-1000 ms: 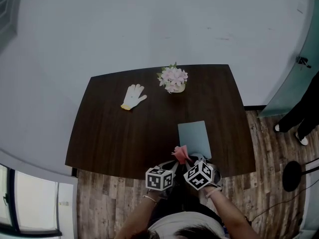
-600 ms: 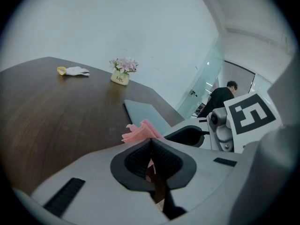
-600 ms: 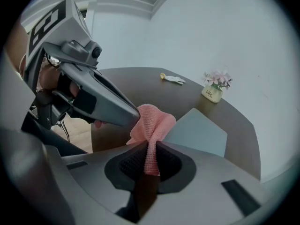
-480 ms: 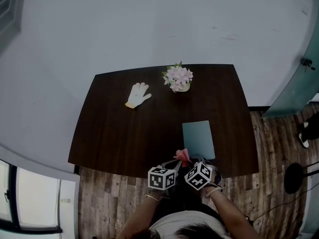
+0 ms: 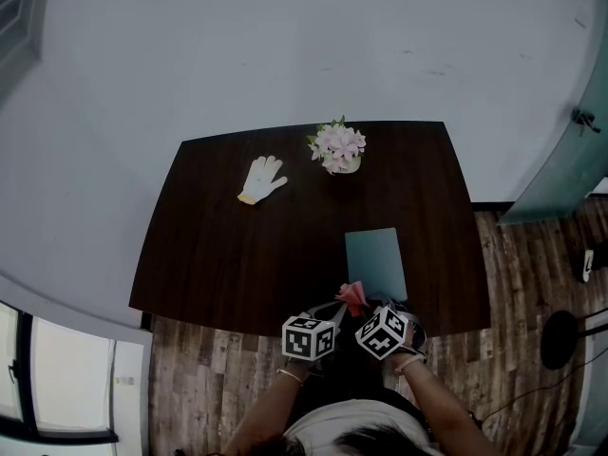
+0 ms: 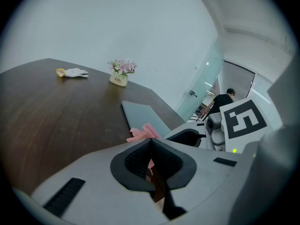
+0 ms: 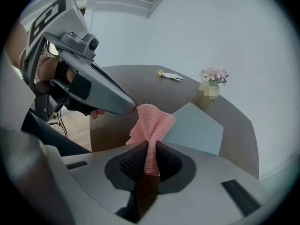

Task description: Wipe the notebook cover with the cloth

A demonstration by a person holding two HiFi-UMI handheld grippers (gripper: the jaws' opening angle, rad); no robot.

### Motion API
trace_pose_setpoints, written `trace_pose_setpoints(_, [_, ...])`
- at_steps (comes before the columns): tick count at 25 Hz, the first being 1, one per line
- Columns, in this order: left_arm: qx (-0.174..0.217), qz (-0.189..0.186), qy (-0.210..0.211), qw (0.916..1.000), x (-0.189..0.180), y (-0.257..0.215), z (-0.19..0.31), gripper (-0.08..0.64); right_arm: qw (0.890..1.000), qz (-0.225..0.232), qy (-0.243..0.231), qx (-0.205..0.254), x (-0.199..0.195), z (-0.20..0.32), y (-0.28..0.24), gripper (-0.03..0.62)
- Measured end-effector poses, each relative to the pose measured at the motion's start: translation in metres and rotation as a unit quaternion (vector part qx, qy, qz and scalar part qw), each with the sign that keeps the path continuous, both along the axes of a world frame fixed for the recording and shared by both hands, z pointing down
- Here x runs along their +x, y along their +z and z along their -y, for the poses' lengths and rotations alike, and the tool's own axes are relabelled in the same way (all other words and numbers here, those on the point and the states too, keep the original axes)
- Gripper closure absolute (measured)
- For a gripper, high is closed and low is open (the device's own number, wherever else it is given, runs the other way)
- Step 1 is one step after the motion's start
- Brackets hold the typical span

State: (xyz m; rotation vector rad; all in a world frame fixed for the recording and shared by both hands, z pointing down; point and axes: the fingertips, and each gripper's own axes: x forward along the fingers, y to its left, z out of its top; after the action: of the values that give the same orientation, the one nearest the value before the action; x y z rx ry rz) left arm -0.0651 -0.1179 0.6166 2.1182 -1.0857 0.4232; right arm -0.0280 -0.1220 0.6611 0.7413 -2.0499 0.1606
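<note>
Pink cloth (image 7: 152, 121) (bunched) beside grey-blue notebook (image 5: 375, 259)

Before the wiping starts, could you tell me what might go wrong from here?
The right gripper pinches the pink cloth by only a narrow fold, so it may slip out under rubbing. The left gripper sits right against the cloth and could snag it. Nothing pins the notebook near the table edge; it may slide.

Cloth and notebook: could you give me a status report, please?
Right gripper shut on cloth. Left gripper shut, beside it. Notebook flat on table, cover clear.
</note>
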Motion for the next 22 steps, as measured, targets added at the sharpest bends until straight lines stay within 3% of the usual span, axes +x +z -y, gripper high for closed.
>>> trace_pose_setpoints(22, [0.010,0.000,0.011,0.9999,0.033,-0.007,-0.008,0.541,0.998,-0.021,0.059,0.002,0.077,-0.005,0.002,0.543])
